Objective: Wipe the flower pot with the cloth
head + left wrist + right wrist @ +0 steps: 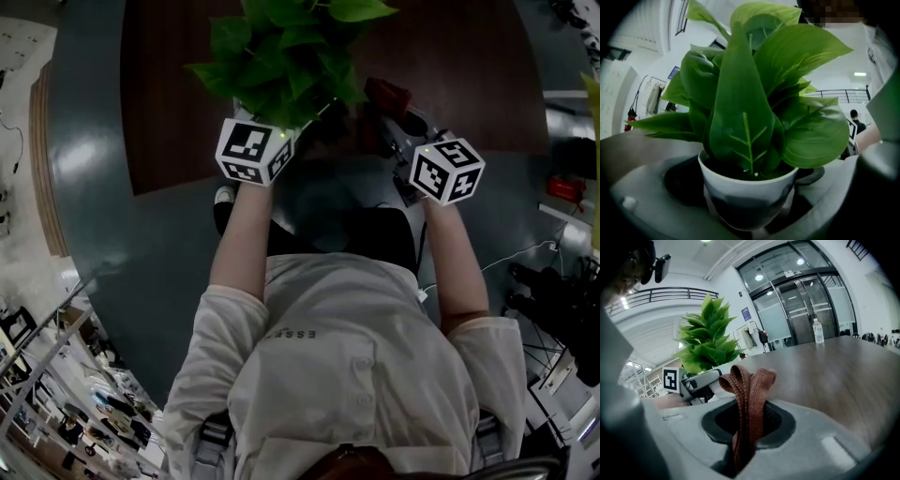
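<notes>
At the tabletop's near edge, the flower pot point(747, 180) is clasped in the left tool point(752, 211), the cloth point(749, 380) pinched in the right tool point(747, 430); soil may be spilled if it is tipped.

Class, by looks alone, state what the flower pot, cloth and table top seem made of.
The flower pot: smooth white wall with soft sheen, probably glazed ceramic, possibly plastic.
The cloth: rust-brown textile, visible ribbed weave, matte.
The table top: brown streaky grain, wood or wood-look laminate.

Left hand-held gripper point(281, 131) clamps wide (right hand-held gripper point(389, 117) pinches).
</notes>
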Available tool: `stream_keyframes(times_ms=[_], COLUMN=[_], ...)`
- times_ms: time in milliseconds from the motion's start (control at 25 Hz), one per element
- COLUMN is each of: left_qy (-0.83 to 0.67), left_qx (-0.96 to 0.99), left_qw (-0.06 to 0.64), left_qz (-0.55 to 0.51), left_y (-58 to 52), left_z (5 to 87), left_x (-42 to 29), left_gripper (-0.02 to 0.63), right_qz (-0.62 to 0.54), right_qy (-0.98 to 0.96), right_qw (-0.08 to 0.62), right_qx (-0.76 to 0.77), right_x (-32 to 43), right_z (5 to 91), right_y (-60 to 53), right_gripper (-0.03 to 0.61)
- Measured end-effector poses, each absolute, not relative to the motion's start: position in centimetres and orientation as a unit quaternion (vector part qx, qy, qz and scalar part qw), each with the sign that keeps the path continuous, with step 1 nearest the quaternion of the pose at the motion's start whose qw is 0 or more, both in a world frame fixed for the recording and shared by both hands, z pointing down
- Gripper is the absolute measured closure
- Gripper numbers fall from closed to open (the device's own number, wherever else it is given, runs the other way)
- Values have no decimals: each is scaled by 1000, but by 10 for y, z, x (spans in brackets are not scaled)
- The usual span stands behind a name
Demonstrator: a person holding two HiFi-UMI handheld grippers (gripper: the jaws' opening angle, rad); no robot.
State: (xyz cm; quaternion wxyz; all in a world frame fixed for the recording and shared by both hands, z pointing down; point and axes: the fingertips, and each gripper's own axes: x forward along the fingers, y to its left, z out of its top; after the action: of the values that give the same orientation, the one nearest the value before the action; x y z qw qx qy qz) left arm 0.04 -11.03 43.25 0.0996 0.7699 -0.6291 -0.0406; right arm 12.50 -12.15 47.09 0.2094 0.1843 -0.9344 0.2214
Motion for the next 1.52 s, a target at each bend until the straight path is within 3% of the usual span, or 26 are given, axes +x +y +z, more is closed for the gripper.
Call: stream_keyframes(times_ms=[240, 600, 760, 1360, 1520], left_qy=[-566, -522, -530, -528, -499], left_qx=[801, 839, 835, 837, 850], left_qw=[151, 120, 106, 69, 83], left_qz=[-128, -94, -104, -124, -147], left_y=[-104, -104, -95, -83, -78], left_z=[345, 245, 231, 212, 208], left_x=[3, 33, 33, 34, 53], left_gripper=[37, 37, 37, 37, 37], right_qz=[233, 247, 176, 28, 103], right_qy=[-938, -952, -975, -991, -981], right_qw=[184, 114, 77, 134, 146], right_qx=[181, 144, 112, 8, 77], right_x=[117, 59, 41, 45, 62], right_z=[438, 373, 335, 341, 365], right_y=[-121, -104, -81, -10, -53], right_gripper=[529, 529, 529, 529, 529])
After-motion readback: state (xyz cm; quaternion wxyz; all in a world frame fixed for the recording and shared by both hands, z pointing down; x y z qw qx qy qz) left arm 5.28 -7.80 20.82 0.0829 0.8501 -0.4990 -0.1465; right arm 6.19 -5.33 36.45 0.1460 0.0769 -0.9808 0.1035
